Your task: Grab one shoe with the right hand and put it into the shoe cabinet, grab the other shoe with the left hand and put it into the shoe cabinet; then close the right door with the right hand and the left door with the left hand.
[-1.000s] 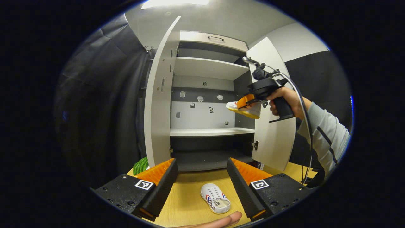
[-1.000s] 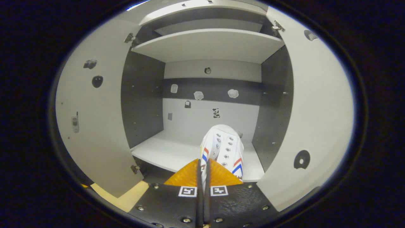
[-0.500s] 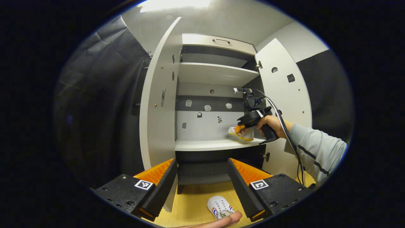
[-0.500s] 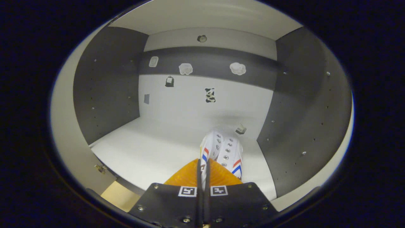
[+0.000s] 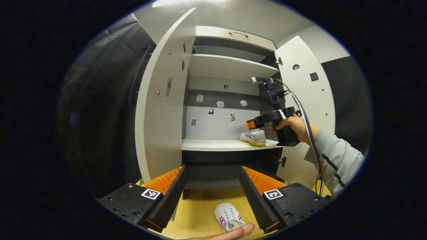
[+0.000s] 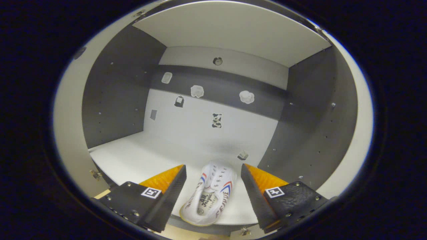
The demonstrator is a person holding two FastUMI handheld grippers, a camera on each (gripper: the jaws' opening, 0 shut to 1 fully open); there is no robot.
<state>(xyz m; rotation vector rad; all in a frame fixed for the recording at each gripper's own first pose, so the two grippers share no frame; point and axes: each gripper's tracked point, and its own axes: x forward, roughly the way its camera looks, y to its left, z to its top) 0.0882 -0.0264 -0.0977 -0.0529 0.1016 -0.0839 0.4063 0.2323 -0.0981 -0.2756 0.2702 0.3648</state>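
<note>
A white shoe [image 6: 208, 195] with red and blue stripes lies on the cabinet's middle shelf [image 6: 143, 158], near its right front edge. My right gripper [image 6: 213, 193] stands open just above it, fingers spread on either side and not touching. From the left gripper view that shoe [image 5: 254, 137] rests on the shelf with the right gripper [image 5: 251, 124] raised over its heel. The second white shoe [image 5: 229, 217] lies on the wooden table [image 5: 196, 213] below my open left gripper [image 5: 211, 195], which holds nothing.
Both cabinet doors stand wide open, the left door [image 5: 160, 103] and the right door [image 5: 308, 100]. An upper shelf [image 5: 230, 66] and a dark lower compartment [image 5: 213, 175] flank the middle one. A hand's finger [image 5: 230, 232] shows at the bottom edge. A sleeve [image 5: 337, 160] reaches in from the right.
The right gripper set the shoe down on the middle shelf, opened and lifted off it. The left gripper view shifted slightly; the table shoe stays put.
</note>
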